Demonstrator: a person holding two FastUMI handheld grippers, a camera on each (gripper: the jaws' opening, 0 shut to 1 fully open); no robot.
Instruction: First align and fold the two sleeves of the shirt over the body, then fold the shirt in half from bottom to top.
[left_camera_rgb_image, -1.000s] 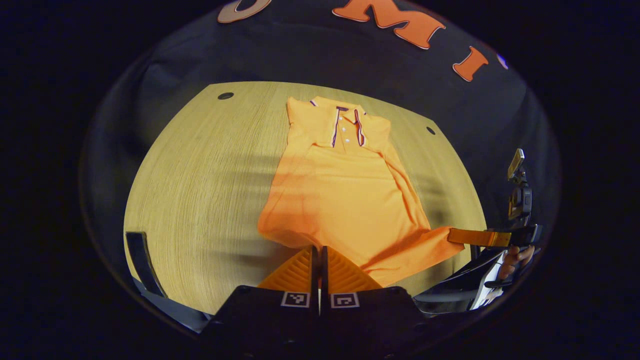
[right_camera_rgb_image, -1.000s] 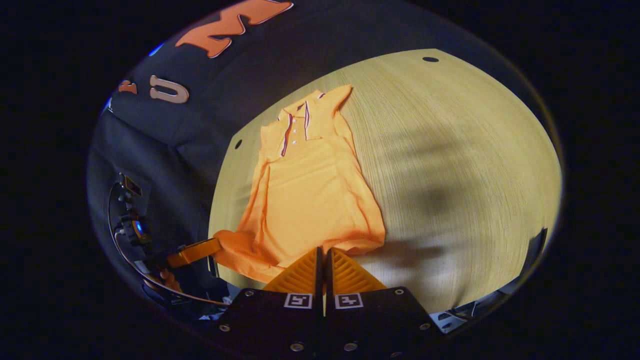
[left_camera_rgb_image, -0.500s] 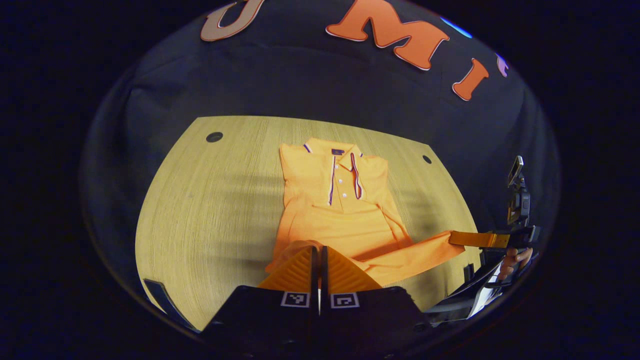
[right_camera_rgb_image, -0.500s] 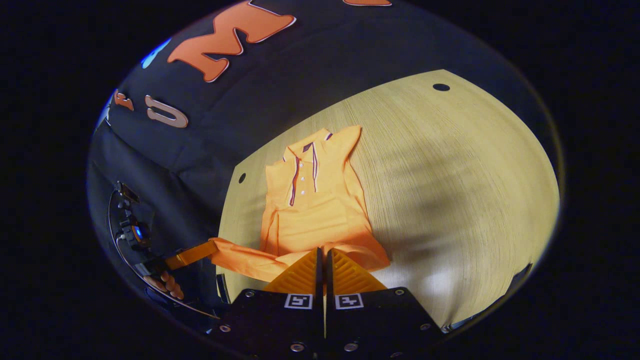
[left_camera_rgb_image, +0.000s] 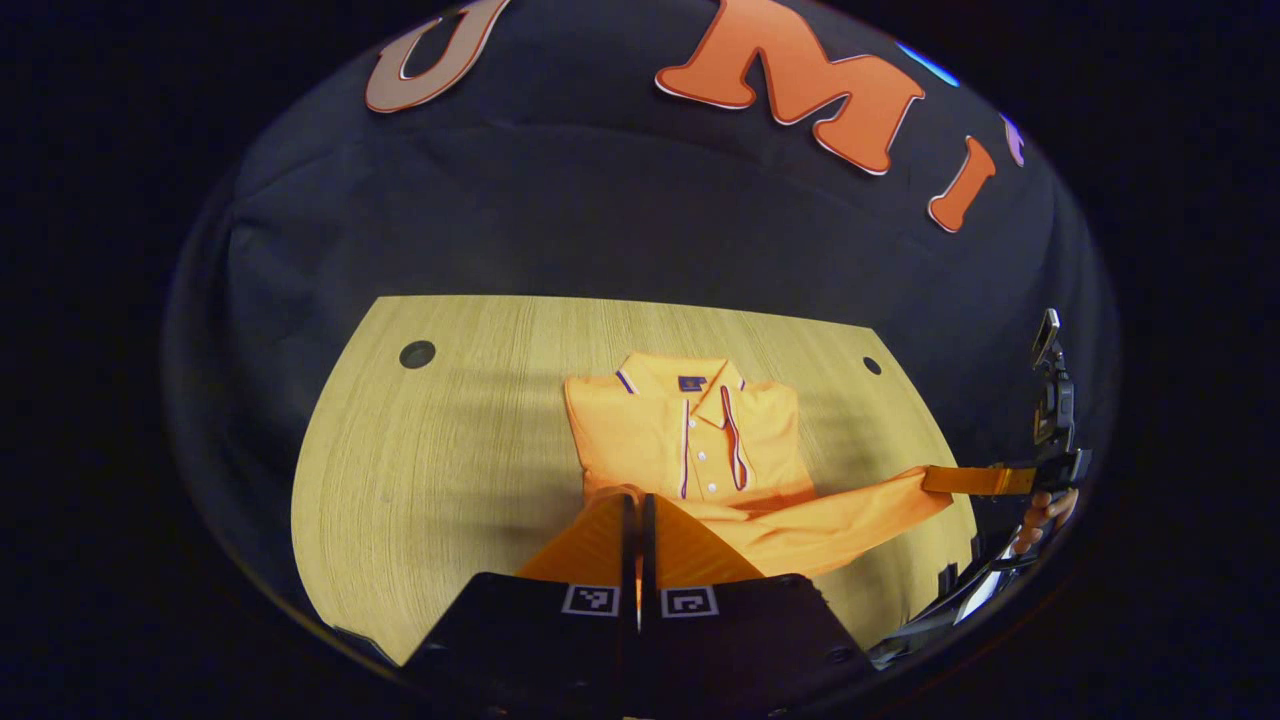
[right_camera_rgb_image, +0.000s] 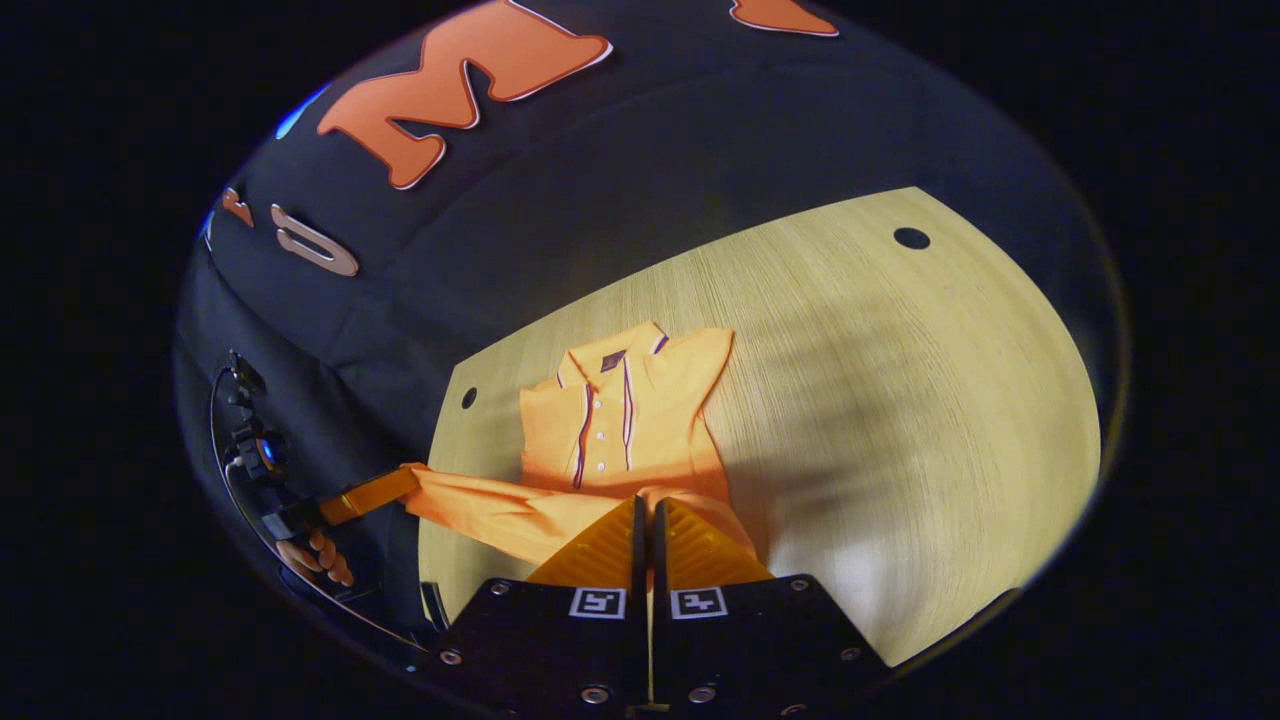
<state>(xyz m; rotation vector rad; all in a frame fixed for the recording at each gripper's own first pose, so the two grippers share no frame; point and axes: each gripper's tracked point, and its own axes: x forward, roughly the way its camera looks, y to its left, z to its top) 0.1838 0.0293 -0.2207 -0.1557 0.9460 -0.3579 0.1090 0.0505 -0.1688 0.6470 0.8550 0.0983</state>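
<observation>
An orange polo shirt lies on the wooden counter toward its far edge, collar pointing at the booth's back wall, as 2 hand-held grippers carry its bottom hem up and over the body. The left gripper has its fingers pressed together on the hem at 1 corner, the cloth bunching just ahead of the tips in the left gripper view. The right gripper is likewise clamped on the other hem corner, its fingers closed with fabric pinched between them in the right gripper view. Between the 2 grips the hem hangs as a taut, raised band across the lower chest of the shirt, just short of the button placket. Each gripper also shows at the side of the other's view, a hand behind it. The sleeves appear already folded in, since the body reads as a neat rectangle. Holding both corners level and spread apart looks meant to keep the fold line straight, so the bottom lands squarely on the shoulders. The half-fold seems well along, with the hem yet to be laid down near the collar.
</observation>
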